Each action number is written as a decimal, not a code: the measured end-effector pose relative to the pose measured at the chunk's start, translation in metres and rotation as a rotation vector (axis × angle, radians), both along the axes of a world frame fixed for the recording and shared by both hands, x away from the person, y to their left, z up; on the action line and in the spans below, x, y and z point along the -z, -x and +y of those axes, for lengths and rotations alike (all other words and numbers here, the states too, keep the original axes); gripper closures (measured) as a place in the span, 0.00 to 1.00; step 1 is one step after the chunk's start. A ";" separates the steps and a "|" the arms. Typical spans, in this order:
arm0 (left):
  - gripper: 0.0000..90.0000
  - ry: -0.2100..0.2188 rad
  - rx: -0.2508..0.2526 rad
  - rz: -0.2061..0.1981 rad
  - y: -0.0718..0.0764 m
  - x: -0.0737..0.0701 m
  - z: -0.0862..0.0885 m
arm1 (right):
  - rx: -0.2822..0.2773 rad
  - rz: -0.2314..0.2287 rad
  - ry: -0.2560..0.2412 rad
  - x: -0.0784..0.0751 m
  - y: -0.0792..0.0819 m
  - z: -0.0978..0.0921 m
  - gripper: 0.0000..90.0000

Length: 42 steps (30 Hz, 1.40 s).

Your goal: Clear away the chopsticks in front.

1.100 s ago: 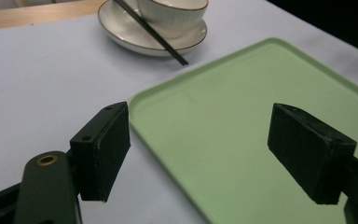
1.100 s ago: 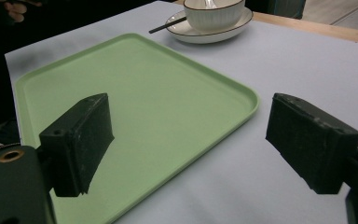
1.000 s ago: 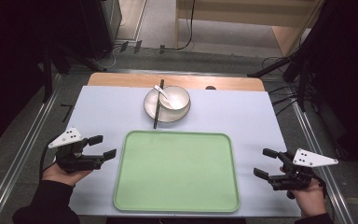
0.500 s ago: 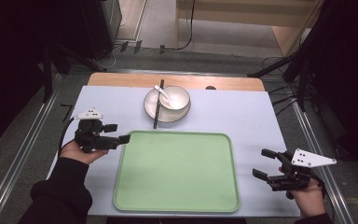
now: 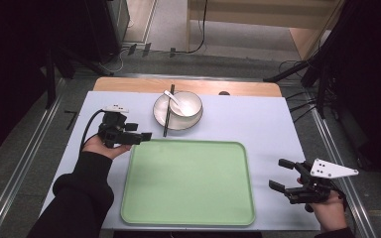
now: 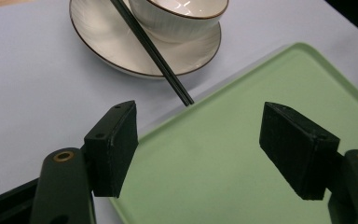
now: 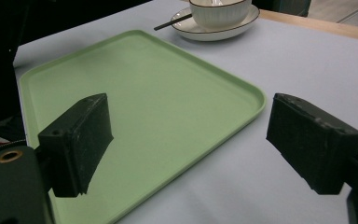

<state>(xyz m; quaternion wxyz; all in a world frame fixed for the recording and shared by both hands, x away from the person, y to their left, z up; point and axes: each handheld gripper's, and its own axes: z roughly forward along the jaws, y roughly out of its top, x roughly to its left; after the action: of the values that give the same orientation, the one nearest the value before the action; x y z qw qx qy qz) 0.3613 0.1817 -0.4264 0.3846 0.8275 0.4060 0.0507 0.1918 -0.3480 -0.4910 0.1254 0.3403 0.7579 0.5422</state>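
The left gripper [image 5: 140, 135] has moved to the tray's [image 5: 188, 218] far-left corner, jaws apart, near the chopsticks [image 6: 153, 50]; the right gripper [image 5: 284, 174] stays, jaws apart.

Left gripper [image 5: 141, 135] and right gripper [image 5: 281, 174] — both wide-jawed, empty.

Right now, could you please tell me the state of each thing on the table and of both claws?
Left claw: open, holding nothing, at the tray's far left corner.
Right claw: open, holding nothing, right of the tray.
Green tray: flat, nothing on it.
Bowl: upright on its saucer, white spoon inside.
Black chopsticks: lying across the saucer's rim.
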 end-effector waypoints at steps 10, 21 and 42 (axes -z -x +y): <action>0.36 -0.045 -0.061 0.024 -0.034 0.005 -0.026 | -0.001 -0.001 -0.007 0.000 -0.001 0.000 0.16; 0.45 -0.076 -0.115 0.078 -0.074 0.017 -0.051 | -0.007 -0.005 -0.013 0.000 -0.001 0.000 0.16; 0.65 -0.143 -0.184 0.112 -0.100 0.047 -0.070 | -0.018 -0.005 -0.016 0.001 -0.004 -0.001 0.17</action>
<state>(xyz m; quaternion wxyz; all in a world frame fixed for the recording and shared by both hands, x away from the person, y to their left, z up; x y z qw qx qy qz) 0.4614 0.1117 -0.4738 0.2948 0.8136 0.4964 0.0682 0.1959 -0.3487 -0.4917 0.1195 0.3331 0.7565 0.5500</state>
